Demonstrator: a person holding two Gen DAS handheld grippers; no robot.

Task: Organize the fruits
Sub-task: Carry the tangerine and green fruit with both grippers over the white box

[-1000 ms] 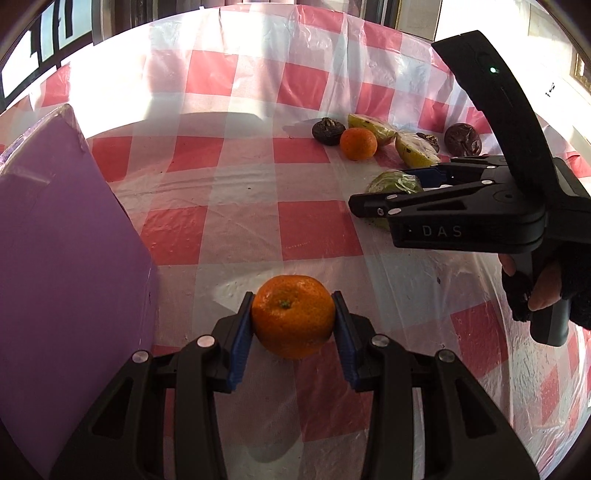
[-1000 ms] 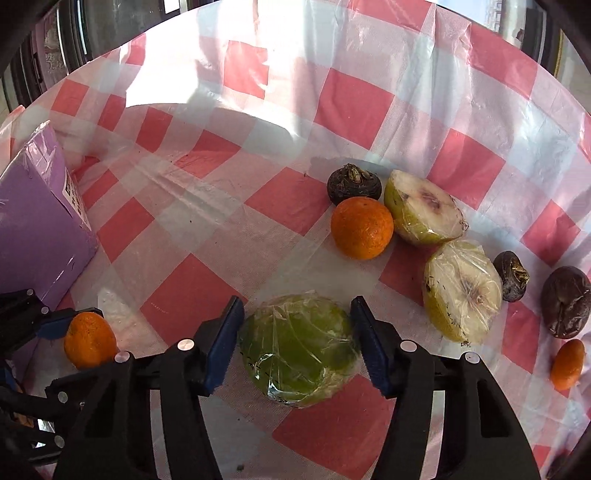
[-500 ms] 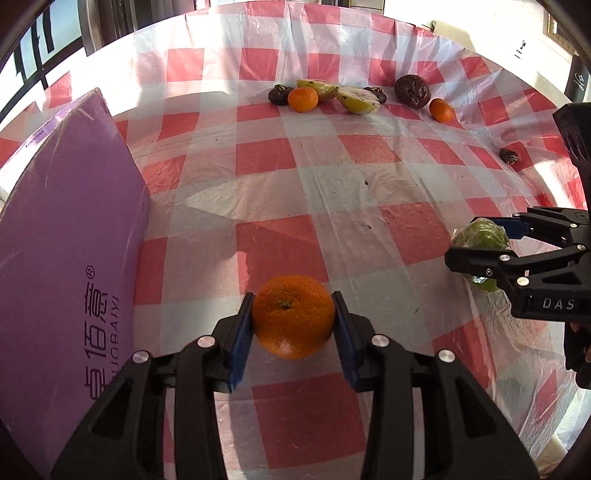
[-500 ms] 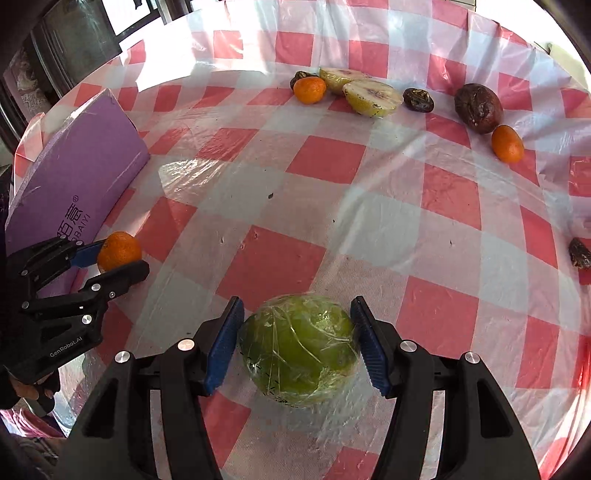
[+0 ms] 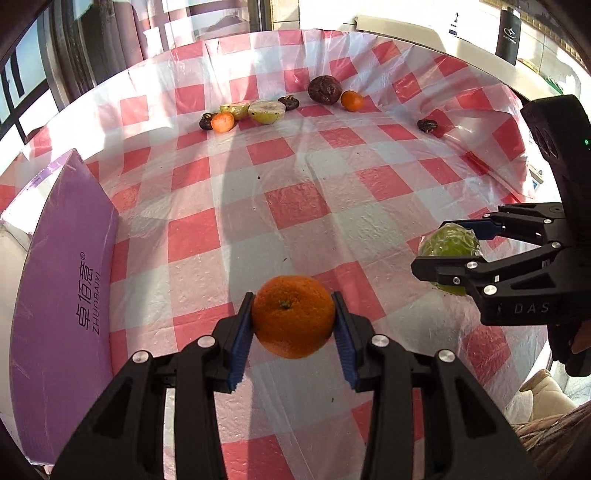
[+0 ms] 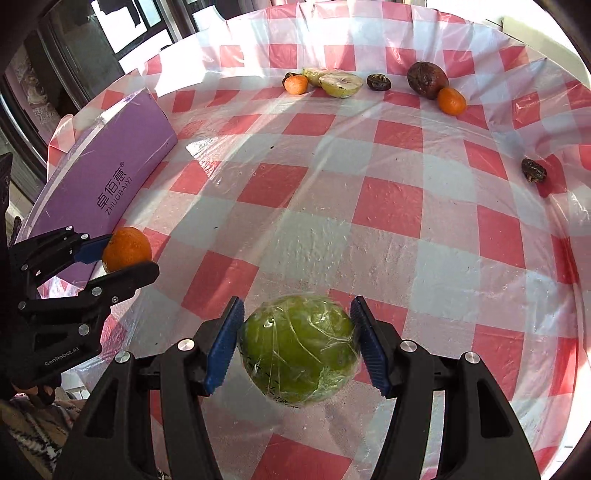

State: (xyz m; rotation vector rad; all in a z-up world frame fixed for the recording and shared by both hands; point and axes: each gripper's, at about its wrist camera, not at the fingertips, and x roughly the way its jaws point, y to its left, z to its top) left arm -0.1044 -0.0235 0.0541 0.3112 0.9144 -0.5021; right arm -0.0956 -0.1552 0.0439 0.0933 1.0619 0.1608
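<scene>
The left gripper (image 5: 293, 317) grips an orange (image 5: 293, 316) between its fingers above the checked surface (image 5: 295, 206), near a purple box (image 5: 62, 295), while the right gripper (image 6: 297, 341) clamps a plastic-wrapped green fruit (image 6: 299, 347).

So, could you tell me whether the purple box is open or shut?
Shut: the purple box lies flat on the checked tablecloth with its printed top unbroken; no flap or gap shows.

Sunlit red-and-white checked tablecloth (image 5: 295, 206) under clear plastic, dark-framed windows (image 6: 122, 40) and curtains (image 5: 177, 29) beyond.
</scene>
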